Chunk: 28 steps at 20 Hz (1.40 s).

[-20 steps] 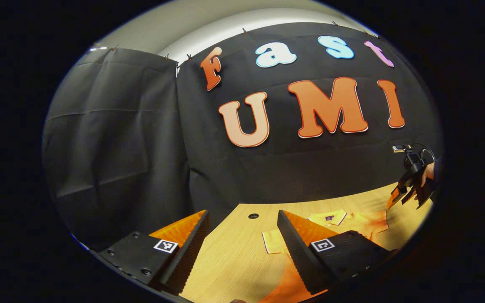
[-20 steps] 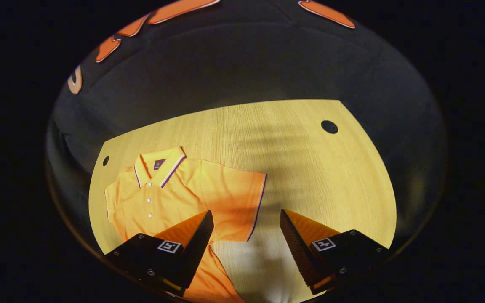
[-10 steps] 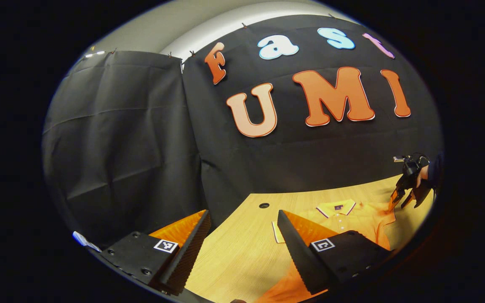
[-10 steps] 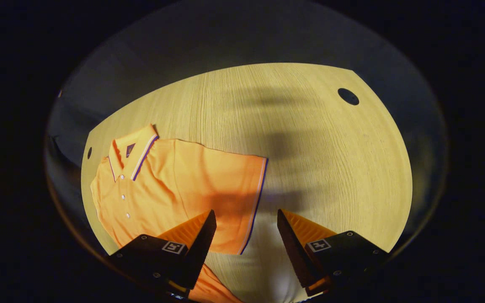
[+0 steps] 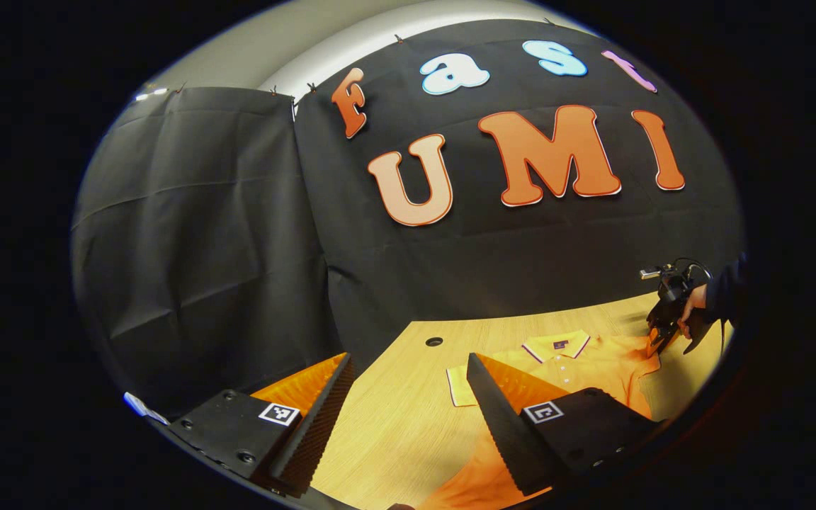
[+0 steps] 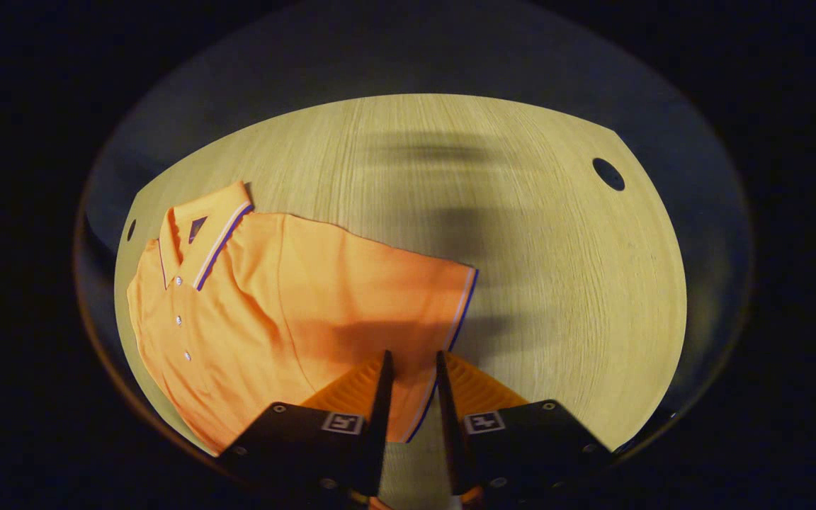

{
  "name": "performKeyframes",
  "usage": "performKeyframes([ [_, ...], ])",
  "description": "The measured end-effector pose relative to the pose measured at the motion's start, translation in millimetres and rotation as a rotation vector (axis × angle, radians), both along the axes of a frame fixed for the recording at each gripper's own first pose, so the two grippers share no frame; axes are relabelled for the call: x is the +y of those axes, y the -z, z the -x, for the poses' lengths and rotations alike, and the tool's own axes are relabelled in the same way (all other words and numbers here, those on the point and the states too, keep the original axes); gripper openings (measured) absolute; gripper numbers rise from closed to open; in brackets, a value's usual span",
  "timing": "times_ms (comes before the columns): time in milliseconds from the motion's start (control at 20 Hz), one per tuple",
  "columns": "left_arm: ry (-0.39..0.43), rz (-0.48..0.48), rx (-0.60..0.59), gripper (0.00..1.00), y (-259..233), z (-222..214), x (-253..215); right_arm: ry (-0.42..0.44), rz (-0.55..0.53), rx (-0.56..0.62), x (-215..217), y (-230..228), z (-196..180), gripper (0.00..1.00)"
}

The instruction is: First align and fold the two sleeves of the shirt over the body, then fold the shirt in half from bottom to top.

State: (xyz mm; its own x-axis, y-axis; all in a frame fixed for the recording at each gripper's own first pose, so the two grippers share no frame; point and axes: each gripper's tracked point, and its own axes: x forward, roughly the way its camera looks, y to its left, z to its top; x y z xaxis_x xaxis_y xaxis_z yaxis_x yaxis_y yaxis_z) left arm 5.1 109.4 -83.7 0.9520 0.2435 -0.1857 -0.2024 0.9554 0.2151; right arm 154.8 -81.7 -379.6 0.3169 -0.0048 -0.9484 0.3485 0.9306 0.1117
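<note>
Closing on the sleeve hem [image 6: 443, 347] at bottom centre, right gripper [image 6: 410, 368] jaws nearly shut; left gripper [image 5: 408, 397] jaws wide open, empty; shirt [image 6: 273, 304] flat on tabletop [image 6: 557, 283], frame left.

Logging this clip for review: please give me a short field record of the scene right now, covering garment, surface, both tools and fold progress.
garment: orange polo shirt, lying flat, buttons up, collar toward the far left in the right gripper view
surface: wooden table with a round cable hole
right tool: fingers nearly closed around the trimmed sleeve cuff; contact not certain
left tool: open, holding nothing, above the table
fold progress: sleeve spread outward, not yet folded over the body
</note>
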Motion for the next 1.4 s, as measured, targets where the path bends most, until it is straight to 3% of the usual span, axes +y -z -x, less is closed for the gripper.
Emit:
performKeyframes([
  [100, 0.009, 0.000, -0.013, 1.00, -3.6, -1.5, -3.6, 0.002, -0.035, -0.012, 1.6, -2.5, -0.1, 0.18],
  [250, 0.015, -0.013, -0.018, 0.99, -6.4, 0.4, -2.2, 0.058, -0.171, -0.056, 11.8, -12.9, -5.9, 0.07],
  [400, 0.008, 0.006, -0.006, 0.99, -0.8, 0.2, 0.1, 0.072, -0.189, -0.168, 13.9, -41.9, -25.2, 0.07],
  [650, 0.005, 0.016, 0.007, 0.99, 6.7, 0.7, 3.9, -0.026, -0.185, -0.228, 40.0, -76.7, -34.8, 0.06],
  [950, -0.009, 0.022, 0.012, 0.99, 11.0, 8.2, 12.4, -0.110, -0.292, -0.279, 95.0, -108.3, -46.9, 0.07],
  [1050, -0.007, 0.052, 0.011, 0.99, 12.1, 8.4, 12.2, -0.145, -0.389, -0.303, 119.4, -124.8, -46.2, 0.18],
  [1100, -0.004, 0.072, 0.014, 0.98, 13.0, 6.3, 12.3, -0.165, -0.414, -0.314, 127.5, -130.9, -45.4, 0.31],
  [1300, 0.006, 0.101, 0.040, 0.99, 21.1, -8.1, 18.4, -0.231, -0.364, -0.356, 129.2, -139.1, -38.5, 0.62],
  [1350, 0.014, 0.111, 0.052, 0.99, 24.6, -15.8, 19.5, -0.240, -0.340, -0.369, 128.2, -142.1, -35.7, 0.53],
  [1400, 0.020, 0.119, 0.060, 1.00, 26.7, -25.3, 22.2, -0.246, -0.319, -0.392, 125.7, -147.7, -34.2, 0.70],
])
